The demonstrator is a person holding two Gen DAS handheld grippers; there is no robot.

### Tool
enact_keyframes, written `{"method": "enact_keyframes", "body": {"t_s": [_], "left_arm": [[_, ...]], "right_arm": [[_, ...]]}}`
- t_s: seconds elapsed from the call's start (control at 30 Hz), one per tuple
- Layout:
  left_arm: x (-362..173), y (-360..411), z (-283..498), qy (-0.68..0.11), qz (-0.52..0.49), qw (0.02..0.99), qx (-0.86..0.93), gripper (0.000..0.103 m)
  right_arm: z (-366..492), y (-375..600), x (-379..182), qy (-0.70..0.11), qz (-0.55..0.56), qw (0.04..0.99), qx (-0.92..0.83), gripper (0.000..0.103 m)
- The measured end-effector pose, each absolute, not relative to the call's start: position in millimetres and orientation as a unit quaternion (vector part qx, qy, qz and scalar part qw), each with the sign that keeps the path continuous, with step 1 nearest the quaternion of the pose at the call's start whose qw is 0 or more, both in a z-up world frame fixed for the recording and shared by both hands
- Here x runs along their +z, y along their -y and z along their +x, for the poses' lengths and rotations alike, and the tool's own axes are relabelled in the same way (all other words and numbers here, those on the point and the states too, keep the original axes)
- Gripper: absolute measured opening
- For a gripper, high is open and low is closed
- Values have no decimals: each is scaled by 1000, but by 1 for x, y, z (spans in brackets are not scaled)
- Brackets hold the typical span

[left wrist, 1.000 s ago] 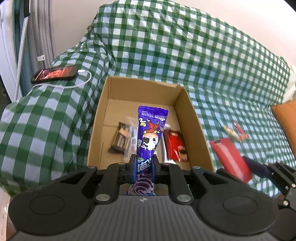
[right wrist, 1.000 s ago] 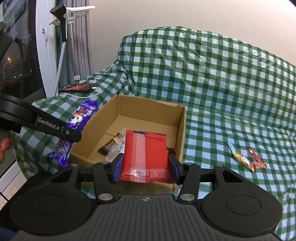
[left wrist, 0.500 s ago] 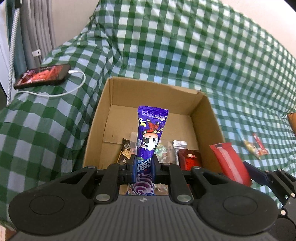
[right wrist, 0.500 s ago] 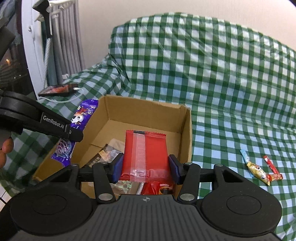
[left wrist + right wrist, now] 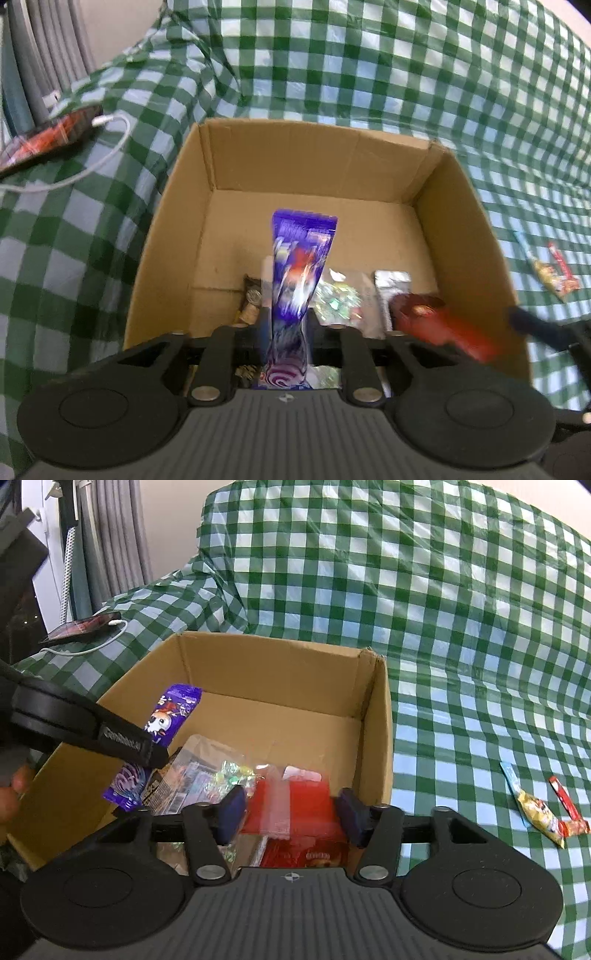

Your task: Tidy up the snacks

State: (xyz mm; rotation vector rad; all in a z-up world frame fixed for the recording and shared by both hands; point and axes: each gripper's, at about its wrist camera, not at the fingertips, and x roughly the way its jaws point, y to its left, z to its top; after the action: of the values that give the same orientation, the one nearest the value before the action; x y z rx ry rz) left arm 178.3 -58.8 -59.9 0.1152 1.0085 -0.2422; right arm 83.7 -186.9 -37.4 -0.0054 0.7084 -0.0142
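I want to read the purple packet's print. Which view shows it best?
The right wrist view: the purple packet shows a sharp cartoon face there. In the left wrist view the packet is motion-blurred between the fingers, its print smeared.

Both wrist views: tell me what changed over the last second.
Both grippers came down toward the cardboard box. The left gripper has just been opening around the purple snack packet; the right gripper has just been opening, and its pads stand clear of the red packet, which blurs as it drops. The phone and the two loose snacks on the checked cloth stayed put.
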Motion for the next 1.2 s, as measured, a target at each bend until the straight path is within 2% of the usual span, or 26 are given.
{"method": "enact_keyframes", "body": {"t_s": [0.03, 0.07, 0.17, 0.4, 0.6, 1.2], "left_arm": [[-59, 59, 179, -478, 61, 870, -108, 85], [-57, 59, 178, -470, 64, 875, -99, 102], [-49, 54, 168, -445, 73, 888, -95, 103], [-41, 29, 118, -486, 77, 866, -90, 103], [-17, 3, 57, -490, 57, 867, -70, 103], [40, -9, -66, -415, 46, 906, -67, 103]], "right_arm": [[85, 187, -37, -342, -7, 939, -13, 91], [86, 187, -35, -335, -12, 942, -19, 94], [84, 187, -30, -329, -26, 944, -22, 95], [40, 189, -15, -356, 21, 934, -30, 96], [-14, 162, 12, -343, 29, 939, -22, 99], [-146, 112, 52, -278, -7, 960, -14, 103]]}}
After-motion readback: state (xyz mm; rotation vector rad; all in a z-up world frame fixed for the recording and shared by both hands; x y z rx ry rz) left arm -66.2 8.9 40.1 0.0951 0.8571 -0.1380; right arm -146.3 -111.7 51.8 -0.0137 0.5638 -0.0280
